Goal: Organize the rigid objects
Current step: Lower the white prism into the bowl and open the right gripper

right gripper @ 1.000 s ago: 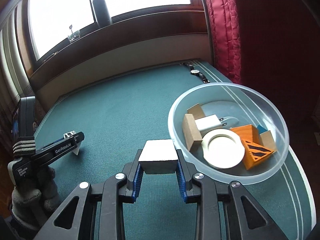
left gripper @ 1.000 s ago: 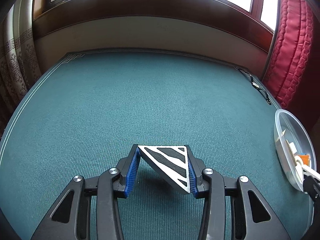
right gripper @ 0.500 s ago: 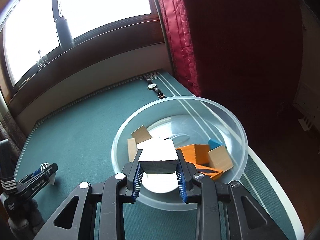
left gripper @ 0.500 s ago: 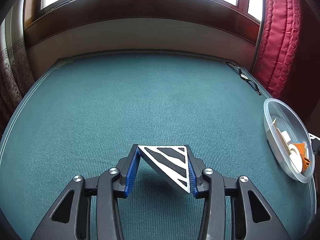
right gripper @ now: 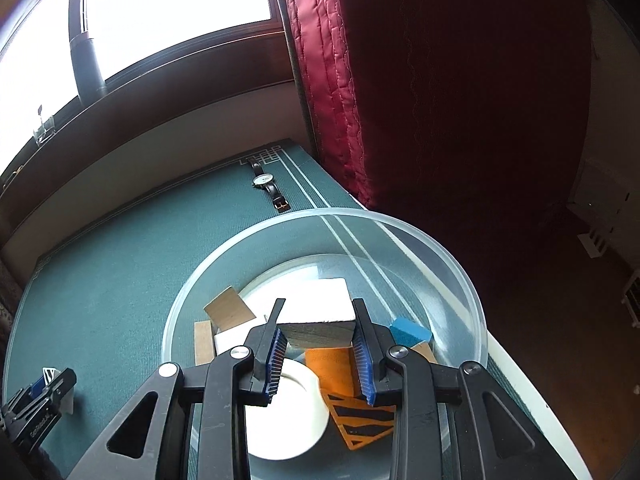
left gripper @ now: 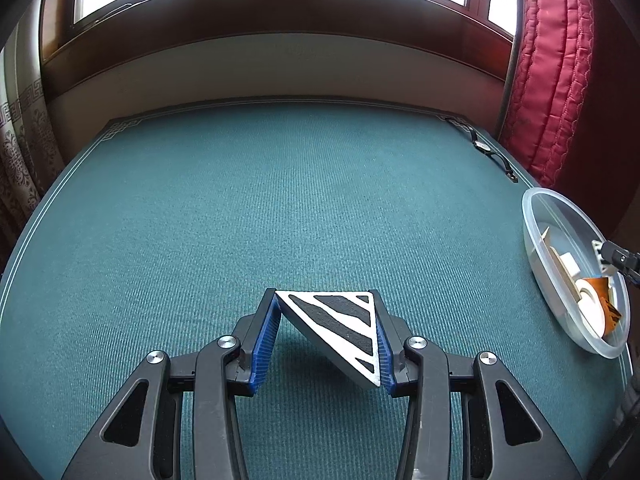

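Observation:
My left gripper (left gripper: pixel 324 296) is shut on a white triangular wedge (left gripper: pixel 340 324) with black stripes, held just above the green table cover. The clear plastic bowl (left gripper: pixel 532 240) sits far right in that view, with my right gripper's tip (left gripper: pixel 616 258) over it. In the right wrist view, my right gripper (right gripper: pixel 319 305) hangs over the bowl (right gripper: pixel 400 224) with a white block (right gripper: pixel 312 300) between its fingertips. Its jaws are opening, but the pads still touch the block. Below lie wooden blocks (right gripper: pixel 230 310), a white disc (right gripper: pixel 288 420), an orange striped wedge (right gripper: pixel 360 420) and a blue block (right gripper: pixel 410 330).
A wristwatch (right gripper: pixel 266 180) lies near the table's far right corner, beyond the bowl. A red quilted curtain (right gripper: pixel 360 80) hangs close behind the bowl, where the table edge drops off. A windowsill with a dark bottle (right gripper: pixel 86 60) runs along the back.
My right gripper carried the white block from in front of the bowl to above its middle. The left gripper kept its hold on the striped wedge and barely shifted.

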Motion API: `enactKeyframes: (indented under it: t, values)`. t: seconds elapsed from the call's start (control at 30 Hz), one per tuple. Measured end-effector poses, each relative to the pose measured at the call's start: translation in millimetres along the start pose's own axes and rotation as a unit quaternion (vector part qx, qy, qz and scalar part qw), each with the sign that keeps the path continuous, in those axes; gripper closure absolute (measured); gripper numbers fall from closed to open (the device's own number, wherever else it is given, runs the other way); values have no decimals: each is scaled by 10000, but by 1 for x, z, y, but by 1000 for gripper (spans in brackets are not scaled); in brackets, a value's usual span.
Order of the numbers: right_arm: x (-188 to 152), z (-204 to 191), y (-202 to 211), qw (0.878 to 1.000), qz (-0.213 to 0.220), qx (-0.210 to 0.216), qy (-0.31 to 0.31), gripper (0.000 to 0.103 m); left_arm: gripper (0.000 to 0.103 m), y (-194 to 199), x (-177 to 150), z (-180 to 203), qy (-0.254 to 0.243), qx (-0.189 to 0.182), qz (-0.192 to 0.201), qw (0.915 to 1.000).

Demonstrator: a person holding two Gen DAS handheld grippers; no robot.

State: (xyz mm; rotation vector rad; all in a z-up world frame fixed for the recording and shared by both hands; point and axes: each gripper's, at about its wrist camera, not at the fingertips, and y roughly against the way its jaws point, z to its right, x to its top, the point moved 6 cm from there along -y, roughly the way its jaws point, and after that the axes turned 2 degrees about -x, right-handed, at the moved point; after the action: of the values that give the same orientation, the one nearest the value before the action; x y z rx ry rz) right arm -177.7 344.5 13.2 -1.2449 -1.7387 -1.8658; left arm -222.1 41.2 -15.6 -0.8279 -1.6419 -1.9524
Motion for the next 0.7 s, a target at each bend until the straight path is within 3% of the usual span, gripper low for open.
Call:
enactKeyframes:
  t: [0.07,0.7]
  values:
    - [-1,2,0,10000,28,-10,-50,62,59,0,0,0,-14,-10,3,10000]
    - [-42,49,49,9970,413,-412,-512,60,59,2,-5,10,-182,-22,20,9998]
